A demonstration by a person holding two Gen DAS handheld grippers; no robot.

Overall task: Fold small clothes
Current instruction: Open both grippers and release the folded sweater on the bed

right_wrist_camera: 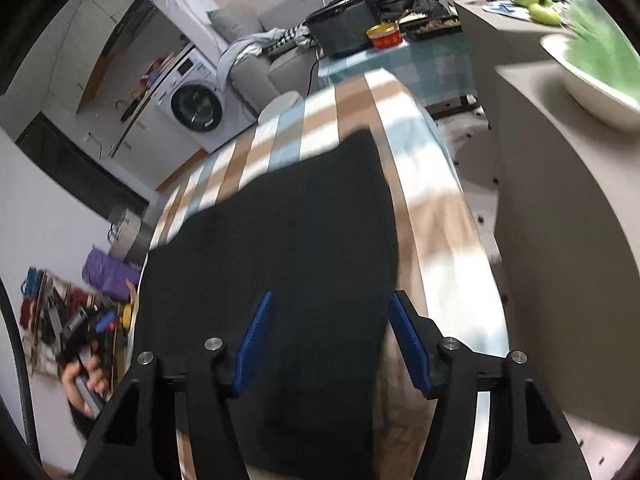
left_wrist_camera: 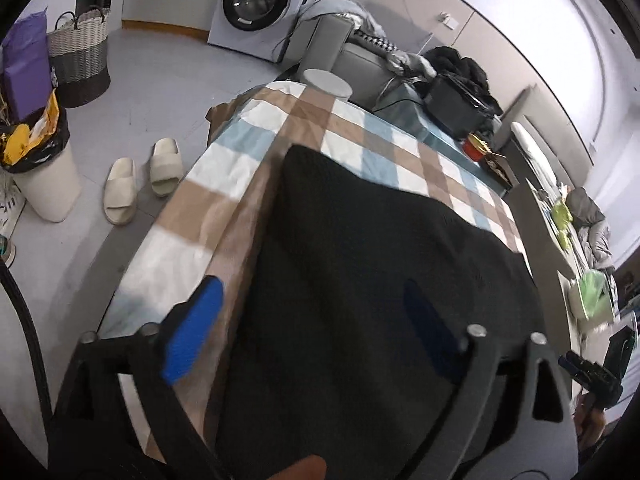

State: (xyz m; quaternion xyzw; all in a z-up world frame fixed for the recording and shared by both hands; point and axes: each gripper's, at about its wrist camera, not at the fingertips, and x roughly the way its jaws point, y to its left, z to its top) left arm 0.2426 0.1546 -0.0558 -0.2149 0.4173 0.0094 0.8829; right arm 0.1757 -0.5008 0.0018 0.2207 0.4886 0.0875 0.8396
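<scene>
A black knitted garment point(left_wrist_camera: 380, 280) lies spread flat on the plaid tablecloth point(left_wrist_camera: 224, 168), filling the near half of the table; by its look the fold is not yet begun, and this is judged the approach to a first grasp. The left gripper point(left_wrist_camera: 308, 320) hangs over the garment's left edge, jaws wide apart and holding nothing; the right gripper point(right_wrist_camera: 330, 340) straddles its right edge, jaws likewise spread and empty. The next move calls for lowering both onto the near hem and closing on one layer only. The left wrist view alone shows slippers point(left_wrist_camera: 140, 180) and a woven basket point(left_wrist_camera: 80, 56) on the floor; the right wrist view alone shows the white bowl point(right_wrist_camera: 592, 84) at far right.
</scene>
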